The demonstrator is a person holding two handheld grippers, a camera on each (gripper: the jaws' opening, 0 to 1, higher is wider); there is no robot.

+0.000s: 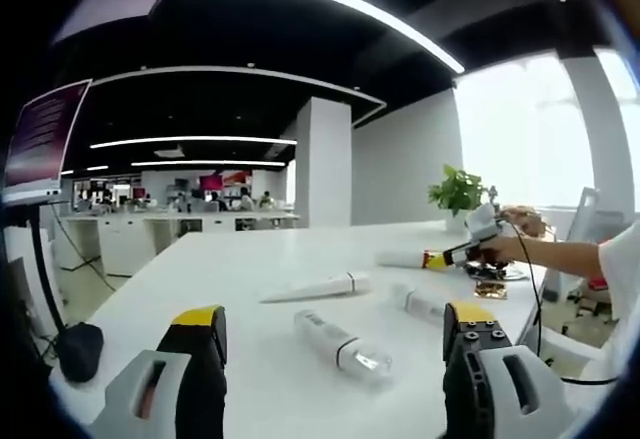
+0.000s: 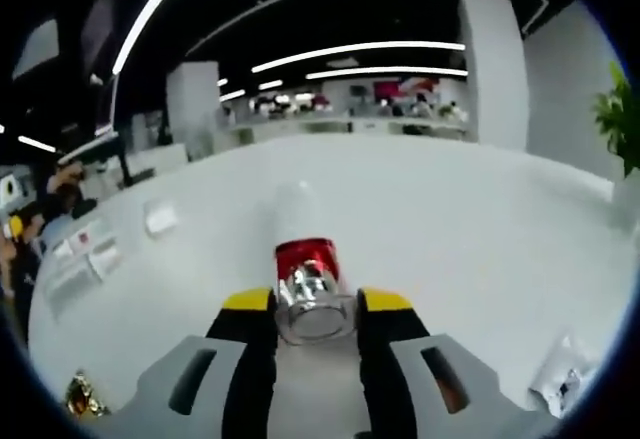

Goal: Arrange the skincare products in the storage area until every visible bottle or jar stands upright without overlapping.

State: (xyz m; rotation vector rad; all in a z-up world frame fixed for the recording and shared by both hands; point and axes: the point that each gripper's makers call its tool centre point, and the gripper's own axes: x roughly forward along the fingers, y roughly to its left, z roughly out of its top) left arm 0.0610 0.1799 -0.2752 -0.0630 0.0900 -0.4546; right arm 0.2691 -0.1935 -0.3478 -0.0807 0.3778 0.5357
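Right hand-held gripper (image 2: 314, 311) clamps a white bottle (image 2: 300, 249) — cap nearest, body pointing away; left hand-held gripper (image 1: 335, 334) open.

In the left gripper view, three tubes lie flat on the table (image 1: 250, 259) ahead of the left gripper (image 1: 335, 344). The nearest tube (image 1: 343, 346) lies between its jaws, just beyond the tips. A second tube (image 1: 317, 287) lies further ahead, slightly left. A third tube (image 1: 422, 305) lies ahead to the right. Beyond these, to the right, the right gripper (image 1: 432, 259) holds a fourth bottle (image 1: 403, 258) lying level over the table, with a potted plant (image 1: 458, 195) behind it. In the right gripper view, that bottle (image 2: 308, 269) sits between the jaws, pointing forward. Papers (image 2: 95, 244) lie on the table to the left.
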